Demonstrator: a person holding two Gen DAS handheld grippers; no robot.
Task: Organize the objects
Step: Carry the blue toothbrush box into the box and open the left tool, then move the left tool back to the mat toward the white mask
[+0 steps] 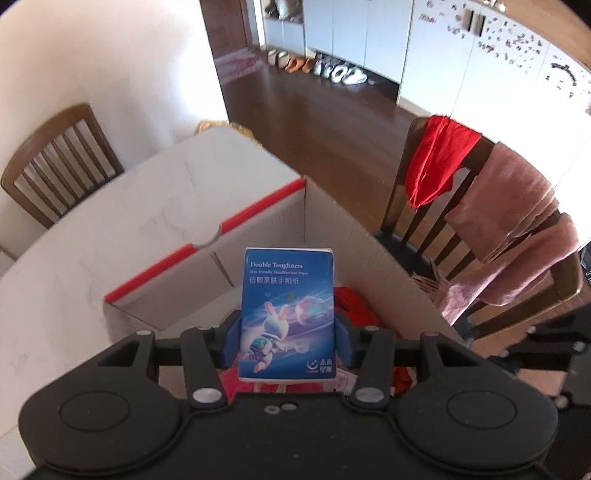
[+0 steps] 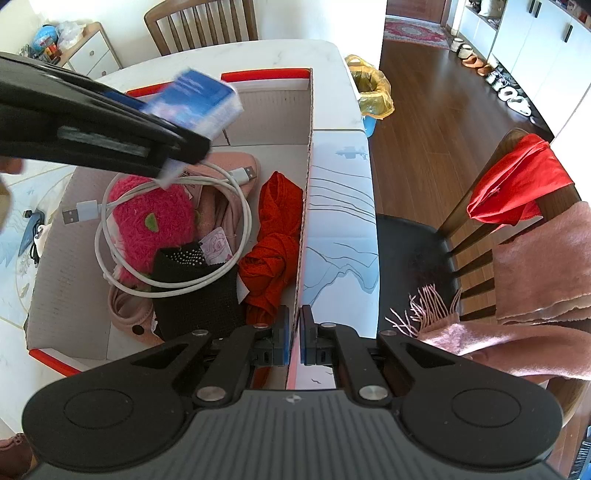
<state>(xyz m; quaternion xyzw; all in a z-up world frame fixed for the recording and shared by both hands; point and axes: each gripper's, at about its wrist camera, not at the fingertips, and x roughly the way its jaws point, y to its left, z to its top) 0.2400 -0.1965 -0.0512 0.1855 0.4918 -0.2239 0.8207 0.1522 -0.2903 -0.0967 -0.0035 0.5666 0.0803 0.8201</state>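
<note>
- Tissue pack (image 1: 287, 314), blue, rabbit print, "Double Toughness" on its face: pinched upright between the blue pads of the left gripper (image 1: 287, 338). In the right wrist view the same pack (image 2: 194, 101) hangs above the far end of the cardboard box (image 2: 308, 177), not touching its contents.
- Right gripper (image 2: 294, 341): fingers pressed together on the box's right-hand wall, one pad inside, one outside.
- Box stands open on a white table (image 2: 236, 55); red trim along the rim; flap with blue line drawing folded outward on the right.
- Box contents: white USB cable (image 2: 177, 236) coiled loosely on top of a fuzzy pink item (image 2: 147, 221); black fabric piece with white dots (image 2: 195, 291) near the front; red cloth (image 2: 277, 236) bunched against the right wall; pale pink fabric (image 2: 221, 173) underneath.
- Wooden chair (image 2: 469, 221) just beside the box, red garment (image 2: 521, 181) and pink scarf (image 2: 543, 258) draped over its back.
- Bin with yellow bag (image 2: 371, 92) on the floor past the table corner.
- Second wooden chair (image 2: 201, 22) at the table's far side.
</note>
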